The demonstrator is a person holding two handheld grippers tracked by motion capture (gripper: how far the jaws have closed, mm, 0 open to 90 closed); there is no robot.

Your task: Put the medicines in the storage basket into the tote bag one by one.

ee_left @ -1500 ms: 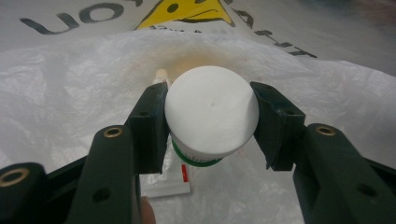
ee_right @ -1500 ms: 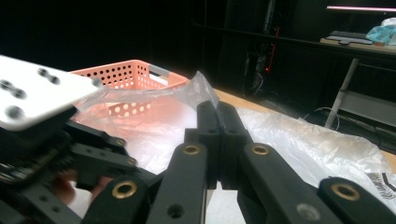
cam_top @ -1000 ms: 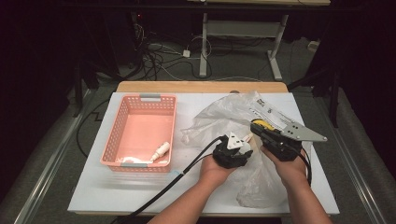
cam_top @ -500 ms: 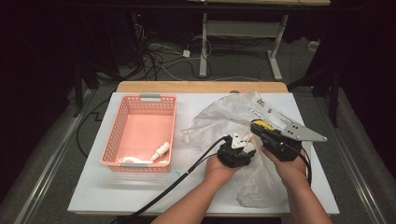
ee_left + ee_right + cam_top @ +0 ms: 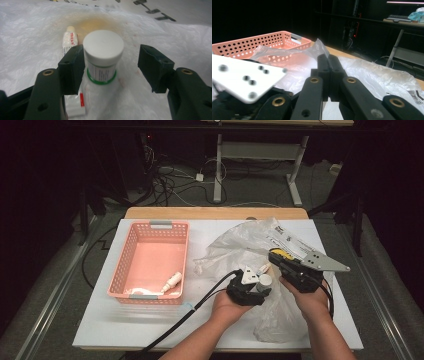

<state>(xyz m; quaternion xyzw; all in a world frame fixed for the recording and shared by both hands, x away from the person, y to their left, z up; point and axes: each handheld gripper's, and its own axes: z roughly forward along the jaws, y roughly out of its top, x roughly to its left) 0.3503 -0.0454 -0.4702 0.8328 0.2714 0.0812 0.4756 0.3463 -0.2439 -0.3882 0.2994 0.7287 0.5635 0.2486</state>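
A clear plastic bag (image 5: 240,245) lies crumpled on the white table (image 5: 125,325). In the left gripper view a white jar (image 5: 103,47) with a green ring stands on the bag between the jaws of my left gripper (image 5: 112,65). One pad rests against the jar, while the other stands well clear of it. These jaws have just been opening. A small white tube (image 5: 69,40) lies beside the jar. In the high view the left gripper (image 5: 260,280) and the jar (image 5: 265,280) sit at the bag's near side. My right gripper (image 5: 277,256) (image 5: 328,60) is shut on a fold of the bag (image 5: 374,72).
A pink perforated basket (image 5: 150,260) (image 5: 262,42) stands at the table's left, with a small white bottle (image 5: 171,280) lying in its near end. A black cable (image 5: 190,310) trails from the left gripper over the front edge. Desk legs and cables stand beyond the table.
The left gripper's jaws have spread apart around the jar. The left hand has shifted a little. The right hand and the bag have stayed put.
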